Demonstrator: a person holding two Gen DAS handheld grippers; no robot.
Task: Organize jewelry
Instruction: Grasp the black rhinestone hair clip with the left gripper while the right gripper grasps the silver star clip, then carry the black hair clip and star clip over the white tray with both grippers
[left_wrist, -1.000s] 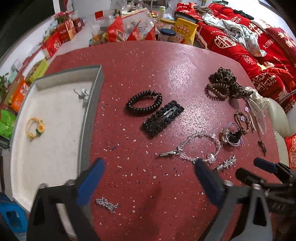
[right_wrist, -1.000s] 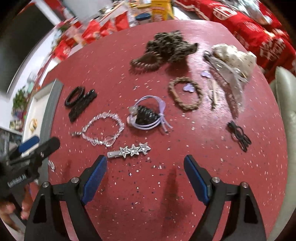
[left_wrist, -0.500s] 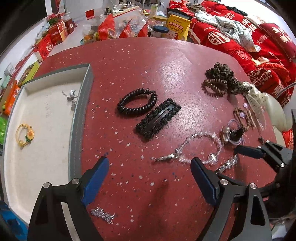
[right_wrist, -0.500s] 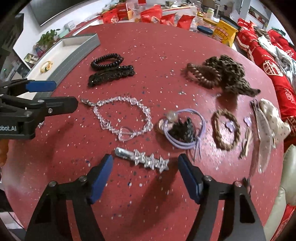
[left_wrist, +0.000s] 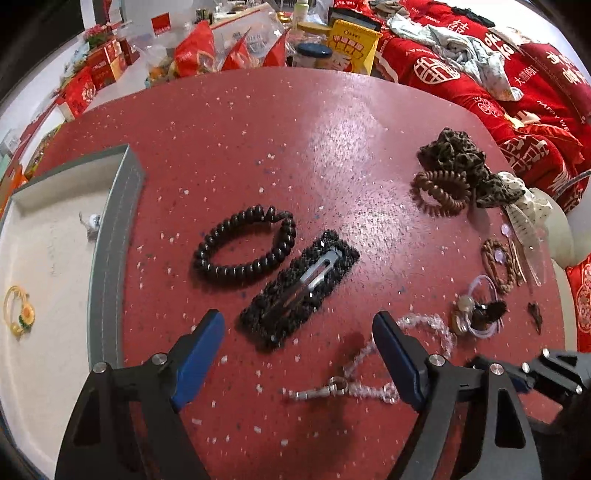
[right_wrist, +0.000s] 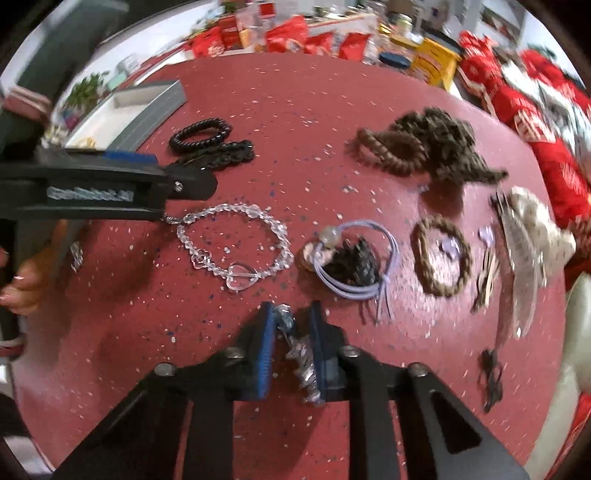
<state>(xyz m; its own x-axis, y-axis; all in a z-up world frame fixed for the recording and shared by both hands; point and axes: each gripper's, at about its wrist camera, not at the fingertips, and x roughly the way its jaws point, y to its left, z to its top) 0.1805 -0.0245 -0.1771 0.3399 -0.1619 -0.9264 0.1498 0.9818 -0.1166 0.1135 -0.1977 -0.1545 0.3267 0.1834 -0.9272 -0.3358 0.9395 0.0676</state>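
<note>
While the right gripper (right_wrist: 291, 354) is clenched on the silver star hair clip (right_wrist: 301, 354), the clip sits lengthwise between the two blue pads (right_wrist: 263, 354), its barrel end poking out past the fingertips and its star end trailing back toward the gripper body. Whether it is clear of the red speckled table (right_wrist: 295, 110) cannot be told.

Left gripper (left_wrist: 295, 354) hangs released, fingers spread wide, above the near part of the table. Between and just ahead of its pads lies the black beaded snap clip (left_wrist: 301, 291), diagonal, metal bar showing. Touching or nearly touching that clip's far-left side is the black spiral hair tie (left_wrist: 245, 251). The clear crystal bracelet (left_wrist: 369, 373) lies under and beside the left gripper's right finger, clasp end pointing into the gap; in the right wrist view the same bracelet (right_wrist: 232, 247) shows a heart bead on its near side.

Toward the table's right edge:
- lavender elastic hair tie (right_wrist: 354, 258) looped over a dark woven piece
- brown braided ring (right_wrist: 441, 254)
- brown spiral hair tie (right_wrist: 388, 151) against a leopard-print scrunchie (right_wrist: 443, 144)
- cream dotted bow clip (right_wrist: 532, 236)

Grey-walled tray (left_wrist: 110, 258) stands at the left edge, holding a yellow bracelet (left_wrist: 18, 310) and a small silver piece (left_wrist: 90, 223), well apart.
</note>
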